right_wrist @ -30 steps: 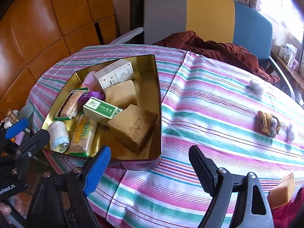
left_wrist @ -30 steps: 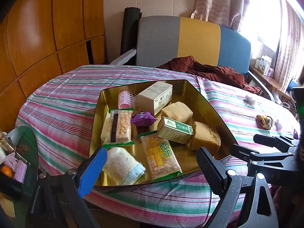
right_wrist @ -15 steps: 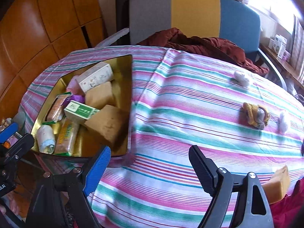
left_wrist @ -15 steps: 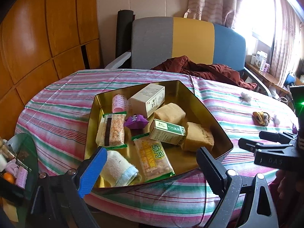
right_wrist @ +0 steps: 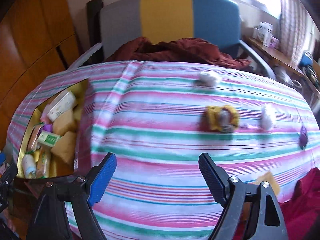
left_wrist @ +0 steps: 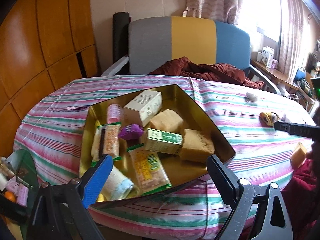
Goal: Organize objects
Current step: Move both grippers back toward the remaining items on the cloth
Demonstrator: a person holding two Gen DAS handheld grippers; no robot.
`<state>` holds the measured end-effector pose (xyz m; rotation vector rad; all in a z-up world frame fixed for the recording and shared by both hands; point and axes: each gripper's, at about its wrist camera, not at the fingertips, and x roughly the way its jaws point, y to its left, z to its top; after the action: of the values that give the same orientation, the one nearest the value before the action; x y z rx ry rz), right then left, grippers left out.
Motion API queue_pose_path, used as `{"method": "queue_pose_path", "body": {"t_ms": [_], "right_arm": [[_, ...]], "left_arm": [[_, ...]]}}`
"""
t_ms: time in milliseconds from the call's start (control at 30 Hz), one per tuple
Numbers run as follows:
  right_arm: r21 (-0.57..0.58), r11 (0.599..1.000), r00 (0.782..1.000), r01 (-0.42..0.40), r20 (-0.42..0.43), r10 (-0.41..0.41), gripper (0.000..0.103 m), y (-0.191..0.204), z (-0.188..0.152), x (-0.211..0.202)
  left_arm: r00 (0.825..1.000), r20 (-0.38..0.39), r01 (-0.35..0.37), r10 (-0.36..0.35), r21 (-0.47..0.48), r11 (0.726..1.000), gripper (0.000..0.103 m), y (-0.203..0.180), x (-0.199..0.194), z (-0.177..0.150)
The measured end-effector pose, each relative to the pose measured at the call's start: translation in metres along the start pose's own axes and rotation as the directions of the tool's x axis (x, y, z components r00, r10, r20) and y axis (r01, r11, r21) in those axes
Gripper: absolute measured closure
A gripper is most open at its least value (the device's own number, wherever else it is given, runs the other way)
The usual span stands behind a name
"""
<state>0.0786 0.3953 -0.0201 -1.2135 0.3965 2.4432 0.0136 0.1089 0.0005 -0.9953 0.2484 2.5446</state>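
Gold tin [left_wrist: 200,108] holds boxes, wrapped snacks and tan blocks.

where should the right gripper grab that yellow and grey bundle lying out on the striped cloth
Probably from above, jaws spanning the yellow and grey bundle across its shorter, near-to-far width. It lies low and lumpy on the striped cloth, apart from the white tufts either side, so nothing blocks a top approach. The right gripper is open and empty.

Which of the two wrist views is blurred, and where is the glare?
Right wrist view: motion-smeared across the striped tablecloth and the yellow toy. Left wrist view: sharp on the gold tin. Both: window blown out at top right.
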Motion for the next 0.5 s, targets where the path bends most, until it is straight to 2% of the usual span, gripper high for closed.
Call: {"method": "queue_pose_path", "body": {"t_ms": [167,500], "right_arm": [[0.114,0.993,0.999,0.032,-0.019,-0.03,0.017,-0.045,0.008,0.001],[0.294,0.948,0.992,0.121,-0.07,-0.105,0.017,-0.13,0.005,-0.001]], "left_arm": [[0.999,-0.017,0.047,-0.046,0.031,0.998,0.008,-0.017,0.005,0.001],[0.994,-0.043,0.104,-0.101,0.091,0.99,0.008,-0.049,0.017,0.009]]}}
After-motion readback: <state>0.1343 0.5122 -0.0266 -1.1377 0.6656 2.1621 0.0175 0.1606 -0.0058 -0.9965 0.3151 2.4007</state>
